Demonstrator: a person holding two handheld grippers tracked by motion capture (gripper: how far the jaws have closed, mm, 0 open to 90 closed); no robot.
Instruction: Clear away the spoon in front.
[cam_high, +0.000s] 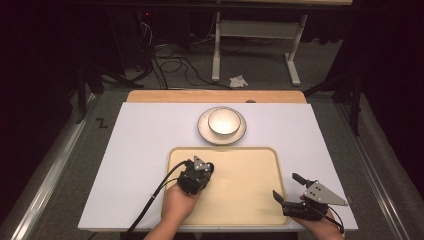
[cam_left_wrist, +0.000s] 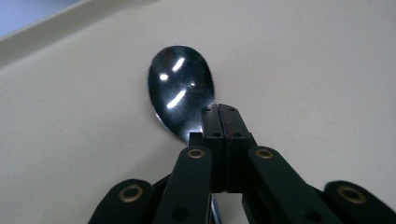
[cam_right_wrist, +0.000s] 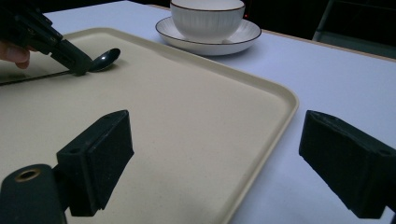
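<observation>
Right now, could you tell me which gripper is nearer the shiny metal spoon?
Left. The left gripper is shut on the spoon; the right gripper hangs open over the tray's far edge.

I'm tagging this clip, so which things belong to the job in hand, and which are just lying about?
Likely in the job:
left claw, shut on the spoon
beige tray
bowl on its saucer
right claw, open

Lying about:
crumpled paper on the floor
floor cables

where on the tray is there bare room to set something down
Most of the beige plastic tray is bare: its whole middle and right half, up to the rim by the right gripper. Crowded: the left part, where the left gripper pinches a shiny metal spoon.
</observation>
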